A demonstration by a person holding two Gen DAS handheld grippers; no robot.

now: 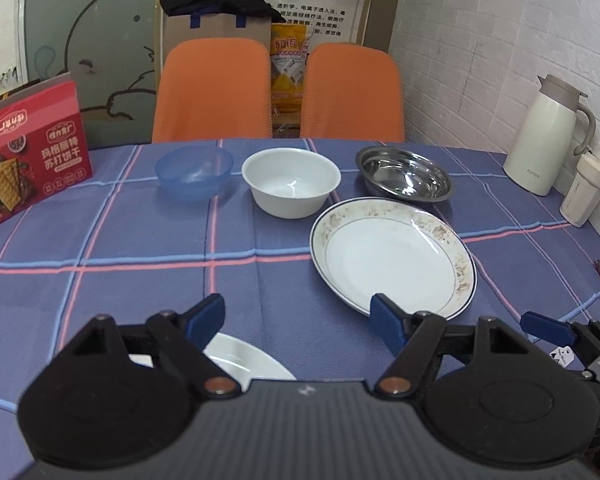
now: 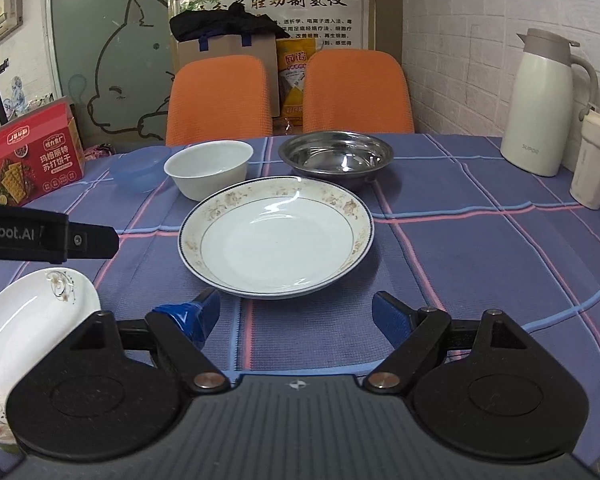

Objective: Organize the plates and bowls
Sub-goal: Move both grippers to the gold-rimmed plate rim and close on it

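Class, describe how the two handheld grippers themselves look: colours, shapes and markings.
The left gripper and right gripper match: black ribbed bodies, rounded black discs either side, copper-coloured pivot pins, black linkages, blue finger pads. One side bar reads "Robot.AI" in white. No cables or sleeves show.

Your surface [image 2: 460, 248], under a blue plaid cloth, carries a translucent blue plastic bowl [image 1: 194, 174], a white ceramic bowl [image 1: 291, 187], a round steel bowl [image 1: 405, 178], a wide floral-rimmed white plate [image 2: 276, 236], a smaller white plate [image 2: 28, 320], a red cracker box [image 1: 28, 160], a cream thermos jug [image 2: 540, 104] and a cream tumbler [image 2: 594, 160].
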